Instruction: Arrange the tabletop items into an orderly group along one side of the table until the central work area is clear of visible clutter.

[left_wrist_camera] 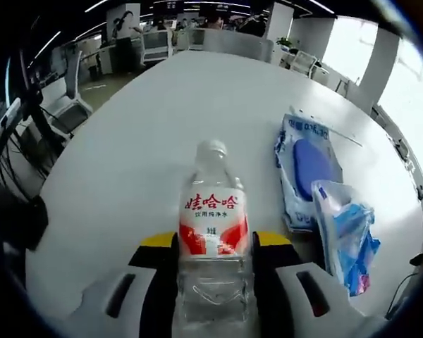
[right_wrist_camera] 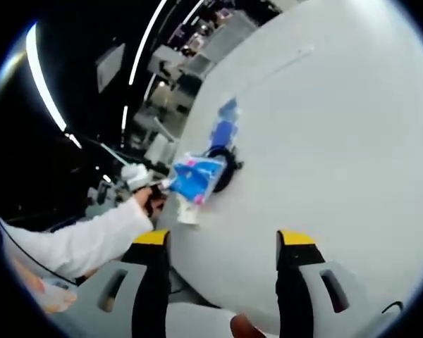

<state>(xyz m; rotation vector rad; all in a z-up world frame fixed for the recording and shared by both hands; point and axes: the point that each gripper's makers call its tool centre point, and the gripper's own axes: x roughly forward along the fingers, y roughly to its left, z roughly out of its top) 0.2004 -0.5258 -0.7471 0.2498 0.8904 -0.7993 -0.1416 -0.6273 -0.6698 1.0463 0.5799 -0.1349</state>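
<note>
L gripper point(left_wrist_camera: 215, 257) clamps 1 water bottle point(left_wrist_camera: 213, 232); 2 packs point(left_wrist_camera: 304, 169) beside, maybe wipes. R gripper point(right_wrist_camera: 222, 243) wide, empty.

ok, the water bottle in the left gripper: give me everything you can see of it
The water bottle is clear plastic with a white cap and a red-and-white label printed in red Chinese characters. It looks full of clear water. In the left gripper view it stands between the left gripper's fingers, which close against its lower body, cap pointing away from the camera. The white table lies behind it; whether its base touches the table cannot be seen. Nothing else touches it.
</note>
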